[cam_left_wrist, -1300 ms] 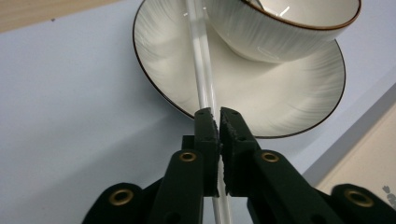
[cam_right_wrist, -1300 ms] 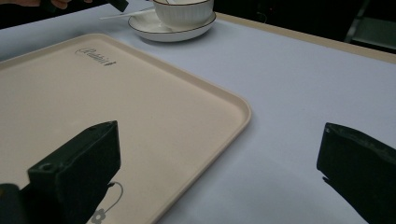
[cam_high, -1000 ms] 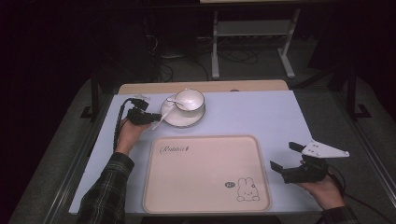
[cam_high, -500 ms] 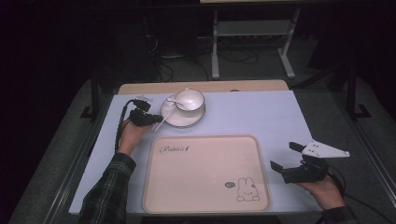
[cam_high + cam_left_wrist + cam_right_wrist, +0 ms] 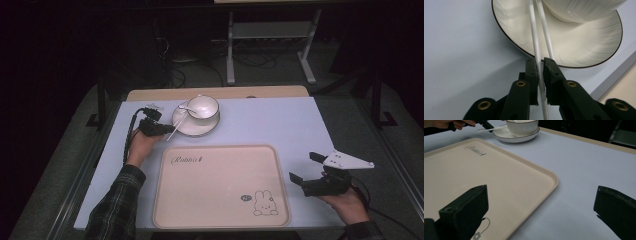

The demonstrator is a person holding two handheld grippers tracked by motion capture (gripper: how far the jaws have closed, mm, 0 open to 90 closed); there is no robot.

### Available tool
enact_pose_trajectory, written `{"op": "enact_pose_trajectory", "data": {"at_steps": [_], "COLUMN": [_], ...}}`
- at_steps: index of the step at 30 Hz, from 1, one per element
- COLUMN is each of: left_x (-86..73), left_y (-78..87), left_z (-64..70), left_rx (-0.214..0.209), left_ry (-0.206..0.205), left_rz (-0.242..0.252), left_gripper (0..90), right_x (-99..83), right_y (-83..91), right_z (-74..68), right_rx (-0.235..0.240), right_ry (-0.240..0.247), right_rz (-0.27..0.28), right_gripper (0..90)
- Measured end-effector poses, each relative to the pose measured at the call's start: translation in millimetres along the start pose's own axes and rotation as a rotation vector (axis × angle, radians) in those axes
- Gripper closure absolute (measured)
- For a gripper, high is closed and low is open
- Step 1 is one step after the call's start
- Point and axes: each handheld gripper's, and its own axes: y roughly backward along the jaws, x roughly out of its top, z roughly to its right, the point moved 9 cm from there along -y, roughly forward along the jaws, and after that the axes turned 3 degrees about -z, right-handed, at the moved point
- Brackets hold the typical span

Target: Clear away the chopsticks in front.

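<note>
Spoon (image 5: 537,47) handle lies across saucer (image 5: 524,37) rim, bowl end in cup (image 5: 202,106); left hand-held gripper (image 5: 539,65) clamps handle (jaws tight). Right hand-held gripper (image 5: 306,167) spread wide beside tray (image 5: 220,190) on counter (image 5: 270,120).

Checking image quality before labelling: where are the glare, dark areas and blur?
High view: table lit, surroundings nearly black. Left gripper view: soft highlights on the saucer, sharp spoon handle. Right gripper view: near claw blurred, tray sharper.
</note>
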Motion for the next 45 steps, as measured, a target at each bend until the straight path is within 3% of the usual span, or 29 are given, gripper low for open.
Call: {"op": "enact_pose_trajectory", "data": {"at_steps": [6, 9, 18, 27, 36, 40, 45], "left_x": [0.4, 2.0, 2.1, -19.7, -51.3, -64.9, -85.3], "left_y": [3.6, 6.3, 22.0, 46.1, 75.1, 89.4, 103.1], "left_z": [-4.5, -3.9, -2.5, -8.2, -8.9, -5.3, 8.9], "left_rx": [0.040, 0.053, 0.037, 0.028, 0.047, 0.041, 0.030], "left_ry": [0.019, 0.007, 0.022, 0.036, 0.033, 0.039, 0.023], "left_rz": [0.005, 0.012, 0.046, 0.052, 0.040, 0.047, 0.036], "left_gripper": [86.1, 86.2, 86.2, 86.2, 86.2, 86.2, 86.1], "right_x": [0.1, -0.2, 0.2, 0.6, 0.6, 0.5, 1.2], "right_y": [0.2, 0.2, 0.9, 1.3, 2.2, 1.6, 1.0], "right_z": [0.2, 0.4, 0.4, 0.3, 0.5, 0.0, -0.9], "right_rx": [0.000, -0.001, -0.001, -0.003, -0.006, -0.005, -0.004], "right_ry": [0.000, -0.002, -0.002, 0.001, 0.003, 0.004, 0.008], "right_rz": [0.001, 0.000, 0.004, 0.004, 0.005, 0.004, 0.003], "right_gripper": [0.0, 0.0, 0.0, 0.0, 0.0, 0.0, 0.0]}}
